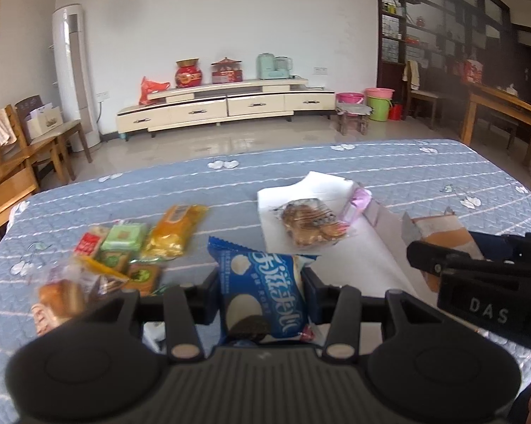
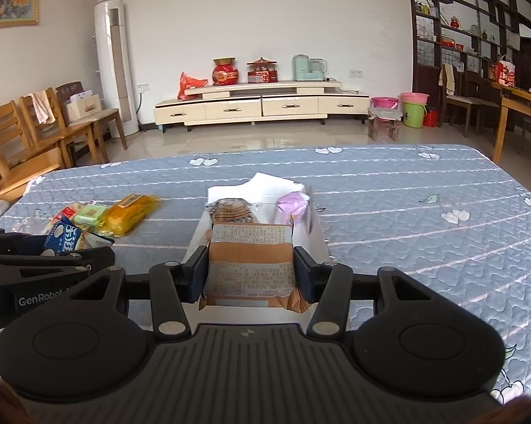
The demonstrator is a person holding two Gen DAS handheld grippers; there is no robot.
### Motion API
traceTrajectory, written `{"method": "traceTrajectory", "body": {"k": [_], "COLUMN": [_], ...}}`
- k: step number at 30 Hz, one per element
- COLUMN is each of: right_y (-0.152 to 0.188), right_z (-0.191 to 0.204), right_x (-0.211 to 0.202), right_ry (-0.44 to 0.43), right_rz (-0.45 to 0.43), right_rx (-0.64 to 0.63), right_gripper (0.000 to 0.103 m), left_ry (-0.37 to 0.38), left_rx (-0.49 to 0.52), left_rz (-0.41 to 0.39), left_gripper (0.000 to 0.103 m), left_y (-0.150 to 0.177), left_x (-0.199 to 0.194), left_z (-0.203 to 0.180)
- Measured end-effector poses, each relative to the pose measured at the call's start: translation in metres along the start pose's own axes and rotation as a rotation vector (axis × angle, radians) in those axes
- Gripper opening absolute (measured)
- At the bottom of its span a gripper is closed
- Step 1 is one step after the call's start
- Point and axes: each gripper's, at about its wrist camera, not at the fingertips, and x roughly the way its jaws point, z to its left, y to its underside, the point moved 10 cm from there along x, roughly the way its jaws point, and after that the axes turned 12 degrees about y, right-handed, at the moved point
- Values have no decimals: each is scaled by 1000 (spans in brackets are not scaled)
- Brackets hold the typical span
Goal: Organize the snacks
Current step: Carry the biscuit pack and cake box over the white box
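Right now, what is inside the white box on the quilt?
The white box holds a clear-wrapped pastry and a pink packet. The right gripper, clamping an orange packet, covers its near end.

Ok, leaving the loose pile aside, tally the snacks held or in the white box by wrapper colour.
Blue packet, in left hand-held gripper: 1
Orange-brown packet, in right hand-held gripper: 1
Clear packet, in white box: 1
Pink packet, in white box: 1
Total: 4

Blue-and-white snack packet (image 1: 261, 296), orange-brown packet (image 2: 251, 268), blue-grey quilted cloth (image 2: 424, 219).
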Motion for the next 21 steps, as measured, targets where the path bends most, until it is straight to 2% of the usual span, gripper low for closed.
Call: {"method": "traceTrajectory", "body": {"k": [21], "right_y": [-4], "right_z": [-3], "right_x": [19], "right_ry": [36], "right_rz": [19], "right_rx": [8], "right_gripper": [63], "left_ry": [41], "left_rx": [23], "left_rz": [30], "left_gripper": [45], "left_y": [-9], "left_x": [36], "left_z": [-31]}}
